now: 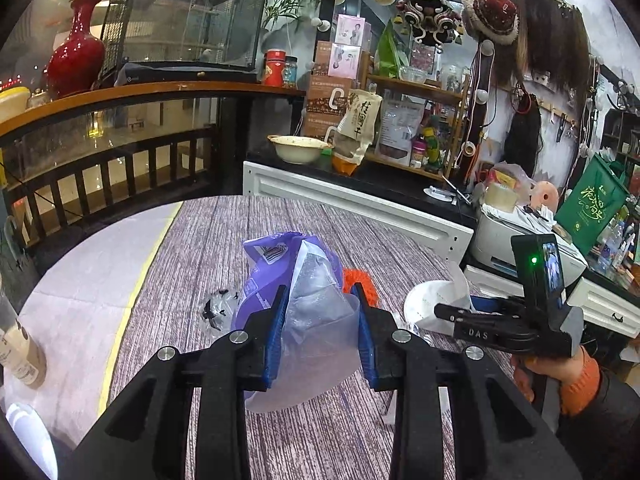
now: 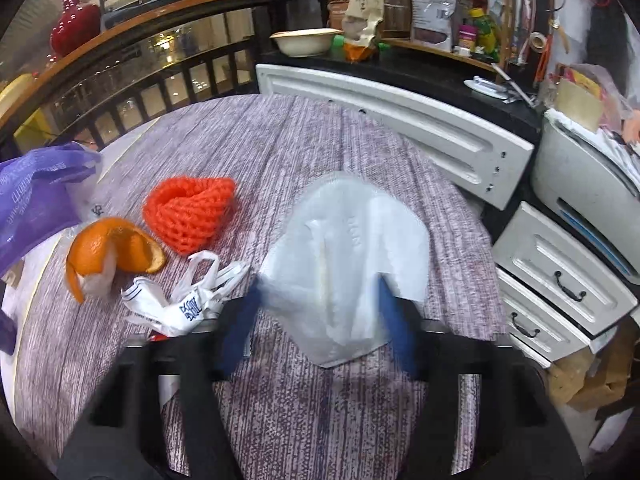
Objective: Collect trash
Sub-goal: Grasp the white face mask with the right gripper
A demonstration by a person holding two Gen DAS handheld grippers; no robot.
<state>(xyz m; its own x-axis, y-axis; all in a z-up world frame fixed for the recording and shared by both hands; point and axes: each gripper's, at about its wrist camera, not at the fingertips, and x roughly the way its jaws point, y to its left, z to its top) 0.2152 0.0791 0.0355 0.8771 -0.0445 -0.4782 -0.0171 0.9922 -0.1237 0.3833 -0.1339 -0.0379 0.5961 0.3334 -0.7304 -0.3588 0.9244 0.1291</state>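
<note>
The round counter [image 2: 320, 420], covered in a purple-grey streaked woven-pattern cloth, carries all the trash and serves as the landmark here.

Purple and clear plastic bag [image 1: 296, 304]: held above the near part of the counter. The left gripper [image 1: 320, 300] has its blue-padded jaws closed on the clear part of the bag; the purple part hangs to the left of the jaws. A white label with a barcode sits near the top of the purple part; its small print cannot be read. In the right wrist view the same bag shows at the left edge of the counter, with white lettering too blurred to read.

White folded face mask [image 2: 352, 264]: lies on the right half of the counter. The right gripper [image 2: 320, 292] has a blue jaw at each side of the mask's near end. The view is motion-blurred; whether the pads press on the mask cannot be told. The body of this gripper bears the letters "DAS", as seen from the left wrist.

Orange foam fruit net [image 2: 190, 212]: lies at the counter's centre-left, beyond the peel.

Orange peel [image 2: 108, 252]: lies near the counter's left edge, just beside the net.

Crumpled white plastic wrapper [image 2: 180, 304] with blue printing: lies on the counter just beside the peel, at the left jaw of the right gripper. The printing is not legible.

Small clear wrapper with black specks [image 1: 218, 308]: lies on the counter left of the purple bag.
</note>
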